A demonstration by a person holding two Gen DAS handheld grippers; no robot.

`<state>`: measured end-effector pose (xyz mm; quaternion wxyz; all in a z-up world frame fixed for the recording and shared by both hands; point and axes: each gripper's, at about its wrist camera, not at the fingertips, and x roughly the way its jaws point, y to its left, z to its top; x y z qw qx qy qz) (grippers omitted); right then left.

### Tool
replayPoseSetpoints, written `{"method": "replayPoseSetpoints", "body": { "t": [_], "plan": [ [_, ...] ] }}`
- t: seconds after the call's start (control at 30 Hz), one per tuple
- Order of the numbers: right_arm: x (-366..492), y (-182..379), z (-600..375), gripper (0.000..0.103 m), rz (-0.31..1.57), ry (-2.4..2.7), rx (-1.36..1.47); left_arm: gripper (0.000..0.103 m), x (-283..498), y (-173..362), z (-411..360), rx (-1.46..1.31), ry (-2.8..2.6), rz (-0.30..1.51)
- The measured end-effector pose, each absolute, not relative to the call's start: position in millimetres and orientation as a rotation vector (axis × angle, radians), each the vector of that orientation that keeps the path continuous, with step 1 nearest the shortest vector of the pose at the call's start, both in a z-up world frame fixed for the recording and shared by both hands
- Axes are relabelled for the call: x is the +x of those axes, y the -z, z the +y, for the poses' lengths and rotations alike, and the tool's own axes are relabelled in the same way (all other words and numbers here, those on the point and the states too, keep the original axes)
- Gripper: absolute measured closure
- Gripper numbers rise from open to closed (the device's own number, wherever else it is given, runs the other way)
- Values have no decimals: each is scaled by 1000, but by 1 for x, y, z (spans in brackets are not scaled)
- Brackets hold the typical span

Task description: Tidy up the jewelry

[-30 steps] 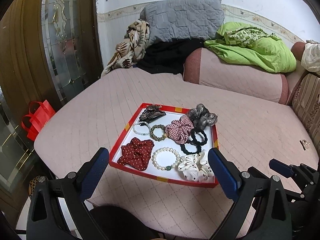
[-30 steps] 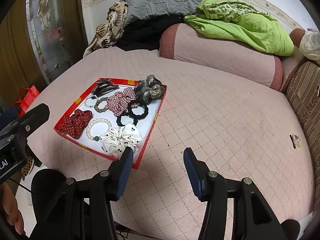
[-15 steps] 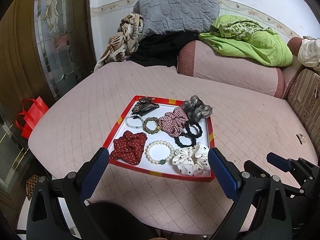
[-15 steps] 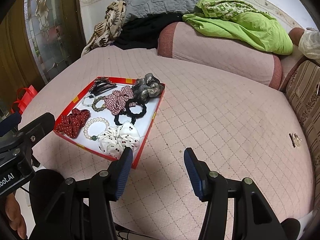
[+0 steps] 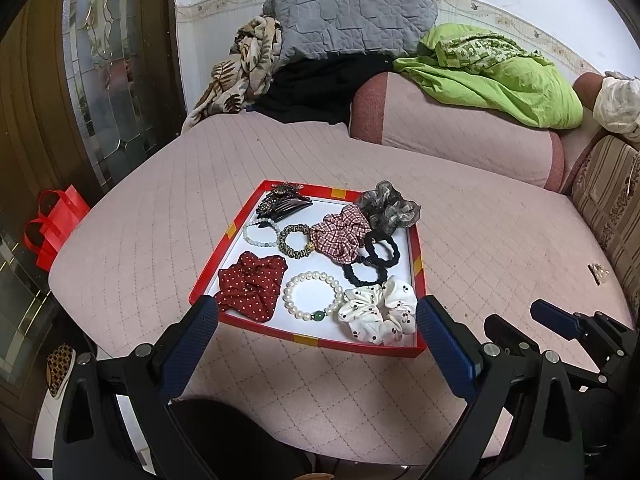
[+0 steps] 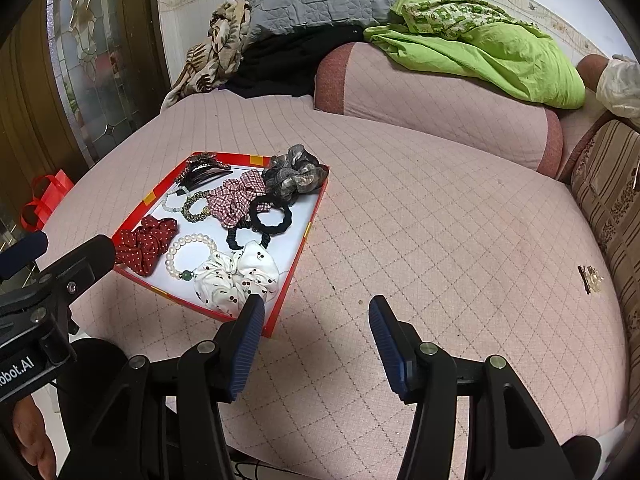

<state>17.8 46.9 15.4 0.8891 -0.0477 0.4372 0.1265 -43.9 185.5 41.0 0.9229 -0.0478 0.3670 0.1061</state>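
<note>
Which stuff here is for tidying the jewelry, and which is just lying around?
For the job: red tray, pearl bracelet, white bead bracelet, cherry scrunchie, polka-dot scrunchie, hair comb.

Just lying about: green blanket, grey pillow, red bag.

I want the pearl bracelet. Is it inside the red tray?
Inside. The pearl bracelet lies flat on the red tray's white floor, between two scrunchies.

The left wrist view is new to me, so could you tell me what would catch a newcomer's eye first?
A red tray on the pink quilted bed, crowded with scrunchies and bracelets: a pearl bracelet at its near edge between a red dotted scrunchie and a white cherry-print scrunchie. Behind, a lime-green blanket lies over the bolster.
</note>
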Motion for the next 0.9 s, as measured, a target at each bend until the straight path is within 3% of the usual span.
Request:
{"method": "replayPoseSetpoints", "body": {
  "t": [0.9],
  "plan": [
    [28,4,49,42,958,-272,-99,5,-30,-25,191,-102,-241,806]
  ]
}}
